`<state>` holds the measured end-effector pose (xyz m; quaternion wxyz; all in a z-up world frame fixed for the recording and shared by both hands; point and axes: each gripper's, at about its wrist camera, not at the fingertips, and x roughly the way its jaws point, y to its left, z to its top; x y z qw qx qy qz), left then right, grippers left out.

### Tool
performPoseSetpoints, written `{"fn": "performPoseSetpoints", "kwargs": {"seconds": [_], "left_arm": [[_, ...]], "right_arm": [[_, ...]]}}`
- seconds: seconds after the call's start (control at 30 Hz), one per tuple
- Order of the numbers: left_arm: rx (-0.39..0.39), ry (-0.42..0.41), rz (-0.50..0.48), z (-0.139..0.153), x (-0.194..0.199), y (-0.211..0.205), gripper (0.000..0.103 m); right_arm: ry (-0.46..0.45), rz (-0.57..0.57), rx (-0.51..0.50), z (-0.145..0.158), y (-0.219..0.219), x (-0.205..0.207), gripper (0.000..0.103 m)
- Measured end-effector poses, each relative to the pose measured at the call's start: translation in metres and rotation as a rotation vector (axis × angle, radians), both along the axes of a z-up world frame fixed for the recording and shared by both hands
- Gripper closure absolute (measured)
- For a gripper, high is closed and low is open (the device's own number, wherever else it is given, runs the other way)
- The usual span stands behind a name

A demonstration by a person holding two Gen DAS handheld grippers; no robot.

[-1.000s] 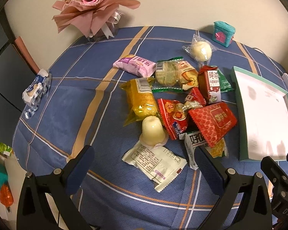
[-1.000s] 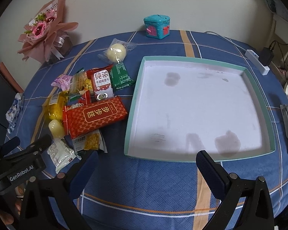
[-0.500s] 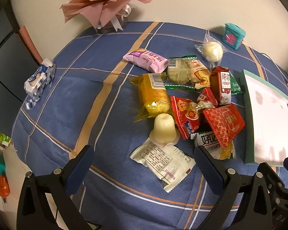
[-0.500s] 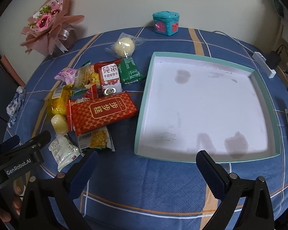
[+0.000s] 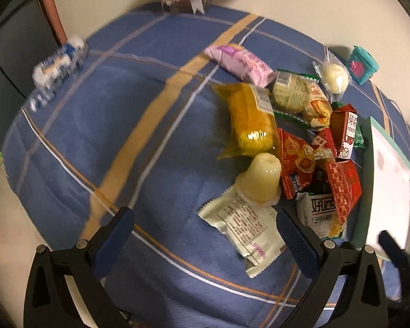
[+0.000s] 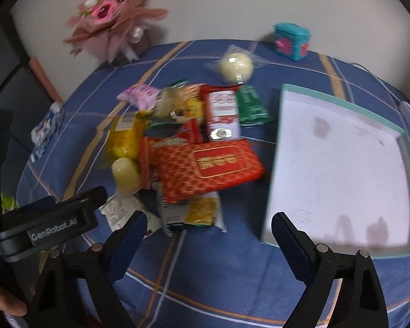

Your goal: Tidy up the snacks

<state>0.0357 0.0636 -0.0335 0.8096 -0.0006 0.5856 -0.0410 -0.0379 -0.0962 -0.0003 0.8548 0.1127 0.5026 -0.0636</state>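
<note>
Your snack pile [image 6: 188,147] sits mid-table, the tray [image 6: 276,164] just to its right, jelly cup [image 5: 259,181] at the pile's near left edge, resting on a flat packet [image 5: 246,227] — bouquet [image 6: 112,19] and small tin [image 6: 291,41] behind, against the wall.

The tablecloth [image 5: 101,125] is blue, crossed by tan and white stripes. The tray [image 6: 341,164] is white inside with a teal rim. Among the snacks — a red box [image 6: 207,169] with gold lattice print, a yellow packet [image 5: 250,120], a pink-and-purple wrapper [image 5: 240,63], a pale yellow jelly cup [image 5: 261,181]. The small tin [image 6: 291,41] is teal with pink shapes.
</note>
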Motion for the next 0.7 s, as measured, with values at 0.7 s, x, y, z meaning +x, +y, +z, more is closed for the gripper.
{"fn": "performPoseSetpoints", "kwargs": {"seconds": [0.7], "left_arm": [[-0.045,0.189,-0.012,-0.059,0.022,-0.020,0.004]], "right_arm": [[0.133,0.050,-0.049,-0.051,0.020,0.040,0.017]]}}
